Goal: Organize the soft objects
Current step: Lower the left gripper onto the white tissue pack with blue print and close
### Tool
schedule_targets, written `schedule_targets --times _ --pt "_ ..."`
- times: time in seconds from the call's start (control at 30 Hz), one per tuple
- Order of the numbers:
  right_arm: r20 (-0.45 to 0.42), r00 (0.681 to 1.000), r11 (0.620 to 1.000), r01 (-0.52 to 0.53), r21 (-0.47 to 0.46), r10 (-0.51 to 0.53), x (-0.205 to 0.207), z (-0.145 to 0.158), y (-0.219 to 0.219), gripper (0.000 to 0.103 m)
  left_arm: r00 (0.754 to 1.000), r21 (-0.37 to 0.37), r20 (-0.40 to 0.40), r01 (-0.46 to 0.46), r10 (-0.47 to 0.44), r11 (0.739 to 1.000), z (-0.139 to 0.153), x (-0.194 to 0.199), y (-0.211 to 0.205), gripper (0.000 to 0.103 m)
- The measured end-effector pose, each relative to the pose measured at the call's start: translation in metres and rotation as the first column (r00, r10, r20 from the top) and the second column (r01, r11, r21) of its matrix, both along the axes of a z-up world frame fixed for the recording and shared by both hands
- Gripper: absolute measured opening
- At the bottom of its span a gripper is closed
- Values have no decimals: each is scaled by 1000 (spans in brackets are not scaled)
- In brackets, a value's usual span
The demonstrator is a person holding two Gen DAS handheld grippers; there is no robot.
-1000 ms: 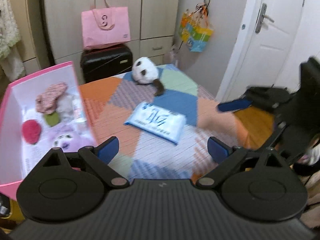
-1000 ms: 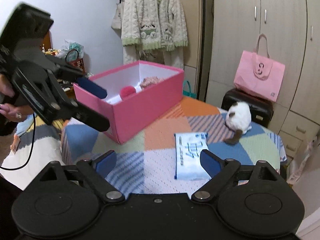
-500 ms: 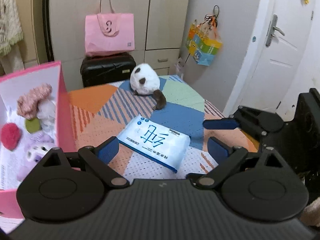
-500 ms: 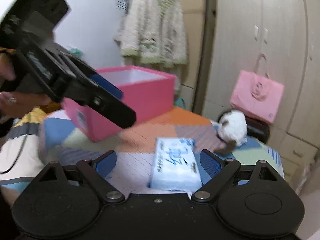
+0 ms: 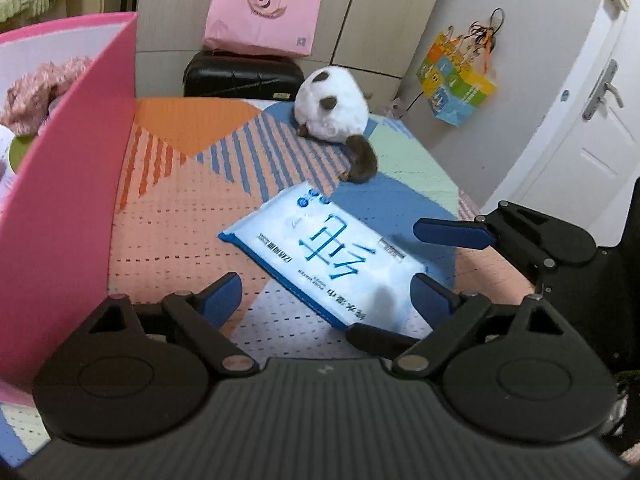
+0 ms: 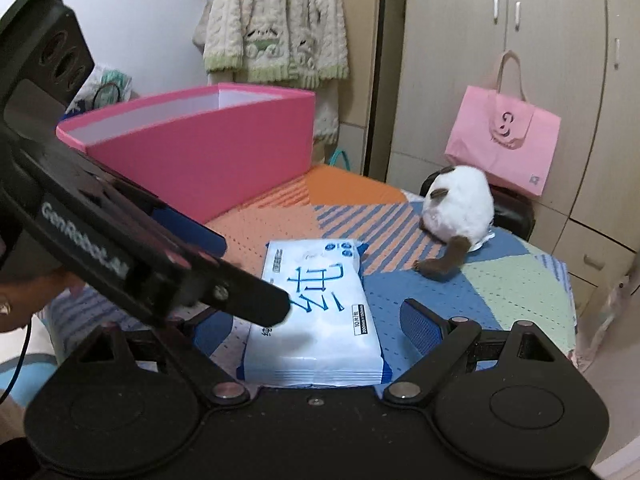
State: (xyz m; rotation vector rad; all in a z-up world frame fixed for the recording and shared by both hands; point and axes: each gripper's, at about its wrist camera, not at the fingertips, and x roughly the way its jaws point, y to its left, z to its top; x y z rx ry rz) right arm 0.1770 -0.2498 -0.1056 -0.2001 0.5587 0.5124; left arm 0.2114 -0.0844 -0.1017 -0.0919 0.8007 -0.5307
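A blue-and-white wipes pack (image 5: 328, 256) lies flat on the patchwork tabletop (image 5: 180, 208), just beside the pink box (image 5: 68, 208) that holds soft toys (a pink fuzzy one shows at its far end). Both claws are spread and grip nothing: the left claw (image 5: 326, 294) and the right claw (image 6: 308, 328) each hang low over the pack's near edge. A white-and-brown plush (image 6: 460, 212) sits further back.

The wipes pack (image 5: 328, 256) lies on the table (image 5: 180, 208). The box (image 5: 60, 200) sits at nine o'clock, the plush toy (image 5: 334, 114) at twelve.
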Motion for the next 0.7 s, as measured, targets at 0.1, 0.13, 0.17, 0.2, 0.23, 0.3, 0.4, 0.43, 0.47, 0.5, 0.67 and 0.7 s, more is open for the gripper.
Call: schedule_targets --times 0.1,0.13,0.17,0.2,0.23,0.3,0.4,0.43,0.47,0.5,0.67,0.7 --pt "-47 999 999 23 -24 -24 10 -8 5 93 1000 18 7 -20 20 1000 -7 1 -1 80" --pt "-65 997 999 33 -26 -35 14 -10 5 93 1000 7 13 -22 22 1000 -8 1 0 79" --pt "-85 996 999 32 -14 -33 17 -12 5 93 1000 -1 17 -25 25 1000 -9 2 1 78" --pt "-101 994 999 31 -7 -32 19 -14 5 93 1000 -6 20 -24 24 1000 -9 3 1 76" --pt "-109 993 999 32 -5 -33 20 -16 6 93 1000 -14 22 -17 17 1000 -9 4 0 72" --pt "-108 994 1000 29 5 -29 21 -17 5 94 1000 -31 18 -10 10 999 -10 5 -1 70" --pt "-112 993 1000 29 11 -27 23 -17 6 94 1000 -54 17 -21 22 998 -12 6 -3 68" --pt "-110 994 1000 28 9 -27 24 -17 8 94 1000 -59 13 -28 28 998 -12 7 -3 67" --pt "-107 994 999 32 5 -31 24 -18 9 94 999 -67 5 -36 37 997 -11 9 -3 66" --pt "-107 994 999 37 4 -36 25 -18 10 94 999 -75 -5 -43 43 996 -11 10 -2 65" --pt "-116 991 997 66 43 -60 21 -16 8 71 997 -101 -62 -56 50 993 -10 11 2 61" --pt "-122 989 994 87 62 -79 20 -16 7 70 996 -106 -64 -64 58 992 -10 12 2 61"
